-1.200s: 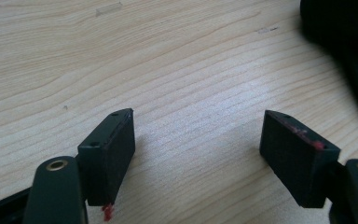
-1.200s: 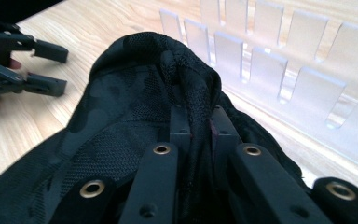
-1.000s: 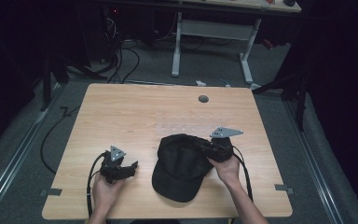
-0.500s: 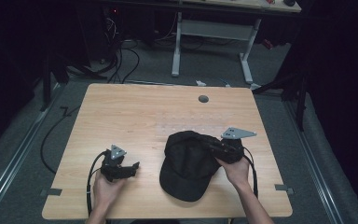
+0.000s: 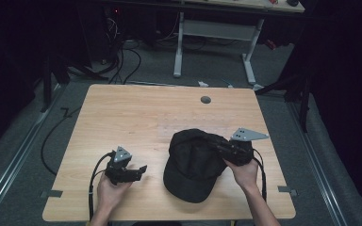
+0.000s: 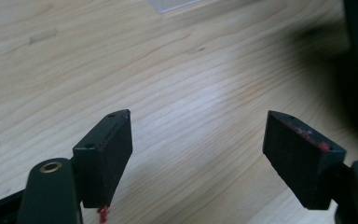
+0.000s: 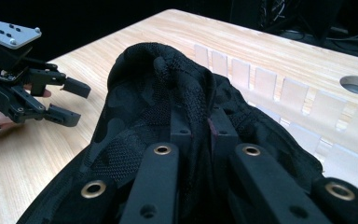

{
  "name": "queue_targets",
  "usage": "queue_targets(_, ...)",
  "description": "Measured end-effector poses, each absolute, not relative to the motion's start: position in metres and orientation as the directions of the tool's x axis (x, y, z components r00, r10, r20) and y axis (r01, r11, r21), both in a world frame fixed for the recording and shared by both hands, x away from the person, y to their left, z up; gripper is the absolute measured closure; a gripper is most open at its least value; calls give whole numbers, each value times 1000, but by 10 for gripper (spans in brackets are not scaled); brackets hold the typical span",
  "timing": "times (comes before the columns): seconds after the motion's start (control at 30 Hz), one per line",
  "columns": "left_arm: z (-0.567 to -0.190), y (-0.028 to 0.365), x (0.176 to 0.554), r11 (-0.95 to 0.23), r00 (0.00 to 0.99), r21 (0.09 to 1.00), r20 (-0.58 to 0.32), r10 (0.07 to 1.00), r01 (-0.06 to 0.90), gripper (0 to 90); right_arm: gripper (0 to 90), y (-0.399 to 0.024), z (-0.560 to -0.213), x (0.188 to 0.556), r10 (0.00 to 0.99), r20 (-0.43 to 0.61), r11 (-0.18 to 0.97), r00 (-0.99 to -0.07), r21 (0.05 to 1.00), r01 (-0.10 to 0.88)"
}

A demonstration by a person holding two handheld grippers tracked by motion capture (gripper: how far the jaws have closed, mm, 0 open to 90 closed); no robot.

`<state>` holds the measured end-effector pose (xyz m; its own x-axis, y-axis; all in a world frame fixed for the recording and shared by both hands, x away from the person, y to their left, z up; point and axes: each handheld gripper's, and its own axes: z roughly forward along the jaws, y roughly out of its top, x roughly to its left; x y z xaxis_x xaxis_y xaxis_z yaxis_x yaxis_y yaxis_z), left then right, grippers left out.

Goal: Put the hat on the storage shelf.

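When starting at the left of the counter (image 5: 136, 113), find the left gripper (image 5: 140, 170) low at the near-left corner, held in the left hand (image 5: 109, 192), jaws released and standing wide over bare wood, grasping nothing. Leave it parked there, well apart from the work, and bring it in only if the fabric calls for a second hold.

Moving right, meet the black cap (image 5: 191, 165) lying near the middle-right of the counter, brim toward the near edge, crown toward the far side.

Further right, note the right gripper (image 5: 219, 149), jaws clenched on a fold of the cap's mesh crown, with the fabric bunched up around them in the right gripper view.

Judged from that pinch: likely a lift or a shift of the cap by its crown. To do it well:
- Hold the pinch firm, since thin mesh probably slips out of a loose bite.
- Raise slowly and straight, letting the stiff brim hang free rather than dragging it across the wood.
- Avoid tugging toward the right edge of the counter, already close to the right hand (image 5: 243, 173).
- Watch the fold between the jaws and re-grip deeper if it thins.
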<state>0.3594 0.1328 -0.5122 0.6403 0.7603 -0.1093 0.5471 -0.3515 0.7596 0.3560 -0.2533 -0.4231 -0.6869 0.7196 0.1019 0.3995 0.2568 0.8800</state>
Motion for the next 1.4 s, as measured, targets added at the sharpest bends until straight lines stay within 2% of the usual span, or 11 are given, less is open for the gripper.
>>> queue_targets(0.5,-494,106,358,-388,776,757,-240,583,526,228,837,-248,-421,355,698,83,269,-711,890,368)
queue_targets(1.4,-481,78,363,-464,854,738,-299,426,490,186,836,-232,-406,355,595,73,271,-800,919,285)
